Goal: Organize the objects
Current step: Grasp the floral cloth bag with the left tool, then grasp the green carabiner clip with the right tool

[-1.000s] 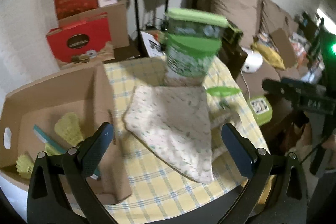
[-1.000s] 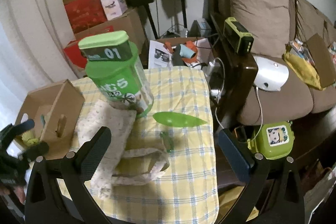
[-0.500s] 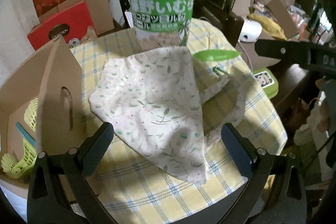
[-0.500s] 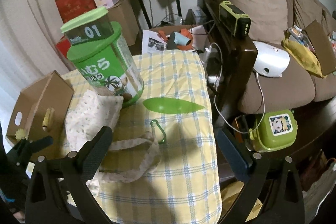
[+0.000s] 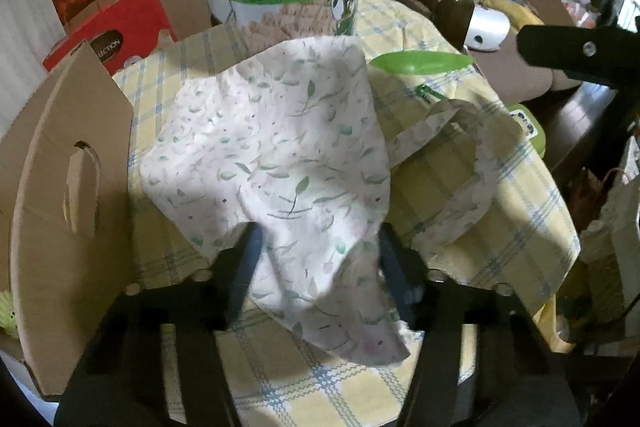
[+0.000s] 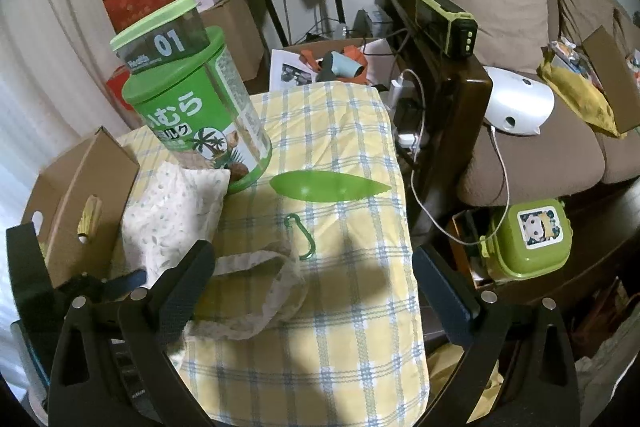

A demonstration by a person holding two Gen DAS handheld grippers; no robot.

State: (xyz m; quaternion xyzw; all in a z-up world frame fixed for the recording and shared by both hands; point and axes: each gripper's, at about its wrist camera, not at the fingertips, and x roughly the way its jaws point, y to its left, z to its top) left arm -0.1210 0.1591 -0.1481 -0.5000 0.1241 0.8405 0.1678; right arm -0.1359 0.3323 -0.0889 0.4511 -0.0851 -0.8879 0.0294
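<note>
A white cloth bag with a leaf print [image 5: 276, 147] lies on the yellow checked tablecloth [image 5: 500, 227]; it also shows in the right wrist view [image 6: 172, 215]. My left gripper [image 5: 316, 255] stands with its fingers [image 5: 248, 259] on either side of the bag's near corner, narrowed around the cloth. My right gripper [image 6: 312, 287] is open and empty above the tablecloth [image 6: 340, 307], to the right of the bag's strap [image 6: 256, 291]. A tall green snack canister [image 6: 196, 103] stands behind the bag.
An open cardboard box [image 5: 60, 187] stands at the table's left edge [image 6: 76, 203]. A green leaf-shaped dish [image 6: 328, 187] and a green carabiner [image 6: 300, 235] lie on the cloth. A brown sofa [image 6: 520, 67] and a green lunch box [image 6: 528, 239] are to the right.
My left gripper moved forward and down onto the bag and its fingers narrowed around the near corner. My right gripper moved slightly closer to the table.
</note>
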